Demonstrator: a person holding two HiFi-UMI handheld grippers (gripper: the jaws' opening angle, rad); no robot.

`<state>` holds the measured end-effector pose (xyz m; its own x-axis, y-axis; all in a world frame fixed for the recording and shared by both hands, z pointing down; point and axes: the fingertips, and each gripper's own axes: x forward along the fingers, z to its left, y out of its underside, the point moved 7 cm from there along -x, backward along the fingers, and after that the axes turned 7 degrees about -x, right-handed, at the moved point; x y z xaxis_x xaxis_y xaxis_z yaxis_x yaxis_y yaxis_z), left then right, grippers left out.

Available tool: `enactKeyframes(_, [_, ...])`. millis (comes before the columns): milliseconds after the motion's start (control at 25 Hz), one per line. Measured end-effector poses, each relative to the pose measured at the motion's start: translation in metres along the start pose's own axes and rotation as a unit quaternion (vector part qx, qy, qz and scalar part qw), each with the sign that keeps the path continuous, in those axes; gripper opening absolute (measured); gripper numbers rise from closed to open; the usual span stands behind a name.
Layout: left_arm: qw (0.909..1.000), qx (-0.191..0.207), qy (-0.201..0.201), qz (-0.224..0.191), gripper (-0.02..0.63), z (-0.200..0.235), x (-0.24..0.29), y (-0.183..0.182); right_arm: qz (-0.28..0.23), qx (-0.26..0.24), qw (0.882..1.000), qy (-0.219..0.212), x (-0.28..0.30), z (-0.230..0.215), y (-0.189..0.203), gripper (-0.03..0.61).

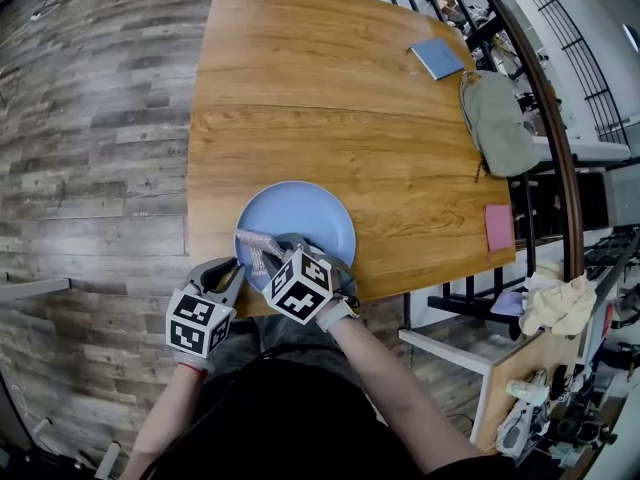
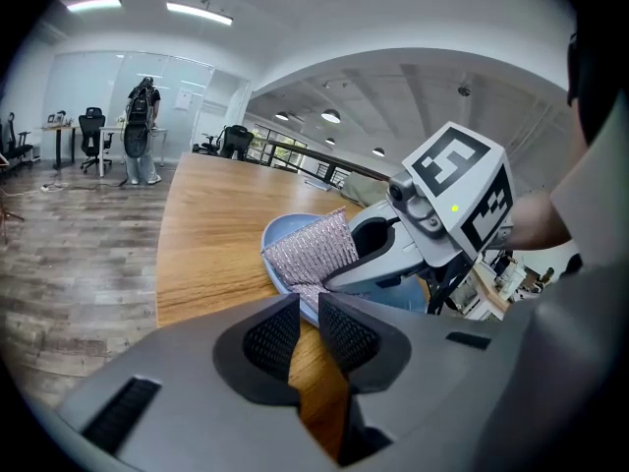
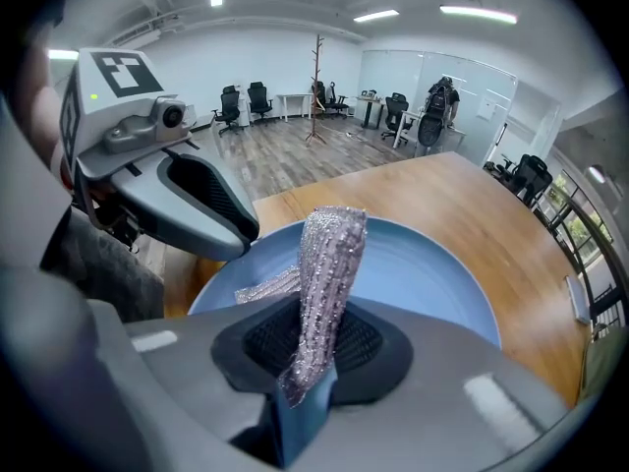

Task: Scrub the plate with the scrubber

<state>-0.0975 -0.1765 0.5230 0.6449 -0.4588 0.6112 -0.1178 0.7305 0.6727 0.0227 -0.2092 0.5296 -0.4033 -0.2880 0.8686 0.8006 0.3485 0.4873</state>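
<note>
Scrubbing step: the right gripper (image 3: 310, 350) has its fingers clamped on the scrubber (image 3: 329, 264) over the plate (image 1: 322, 218), low-centre on the worktop (image 1: 350, 98). The left gripper (image 2: 307, 313) has its fingers nearly together and empty beside the rim — next likely calls for pressing down and sweeping.

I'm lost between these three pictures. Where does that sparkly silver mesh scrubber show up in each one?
Head view: the silver mesh scrubber is low centre, over the near-left part of the round light-blue plate.
Left gripper view: centre, just beyond the jaws, above the plate rim.
Right gripper view: centre, pinched upright in the right gripper.
Shared landmark: the same blue plate.
</note>
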Motion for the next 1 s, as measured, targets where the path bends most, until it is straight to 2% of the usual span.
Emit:
enactKeyframes(520, [1.0000, 0.002, -0.003, 0.005, 0.055, 0.000, -0.002, 0.000, -0.004, 0.041, 0.998, 0.056, 0.001, -0.052, 0.004, 0.074])
enactKeyframes(1000, [1.0000, 0.004, -0.006, 0.006, 0.055, 0.002, -0.003, -0.001, 0.029, 0.092, 0.988, 0.121, -0.024, -0.089, 0.050, 0.072])
